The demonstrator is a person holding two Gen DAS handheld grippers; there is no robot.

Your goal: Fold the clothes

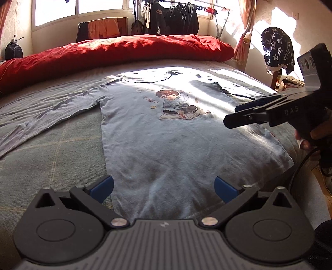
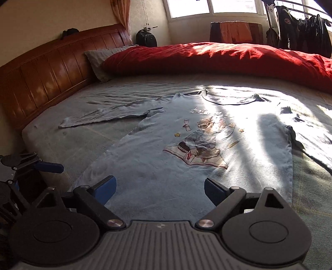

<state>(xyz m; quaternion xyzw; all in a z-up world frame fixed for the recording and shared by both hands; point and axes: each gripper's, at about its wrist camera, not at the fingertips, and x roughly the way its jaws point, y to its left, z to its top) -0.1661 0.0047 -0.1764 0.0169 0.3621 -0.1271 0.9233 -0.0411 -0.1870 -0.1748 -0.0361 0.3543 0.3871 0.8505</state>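
Note:
A light blue long-sleeved shirt (image 1: 166,145) with a cartoon boy print lies flat, front up, on the bed, sleeves spread to both sides. It also shows in the right wrist view (image 2: 166,166). My left gripper (image 1: 164,189) is open and empty, hovering over the shirt's bottom hem. My right gripper (image 2: 159,190) is open and empty, over the hem area further right. The right gripper also shows in the left wrist view (image 1: 238,116), at the shirt's right edge. The left gripper shows in the right wrist view (image 2: 48,167) at the far left.
A red duvet (image 1: 116,52) lies bunched along the bed's far side. A wooden headboard (image 2: 41,70) and a grey pillow (image 2: 97,60) stand at the left. A clothes rack with dark jackets (image 1: 172,18) stands by the window. A chair with star-patterned cloth (image 1: 278,49) stands at the right.

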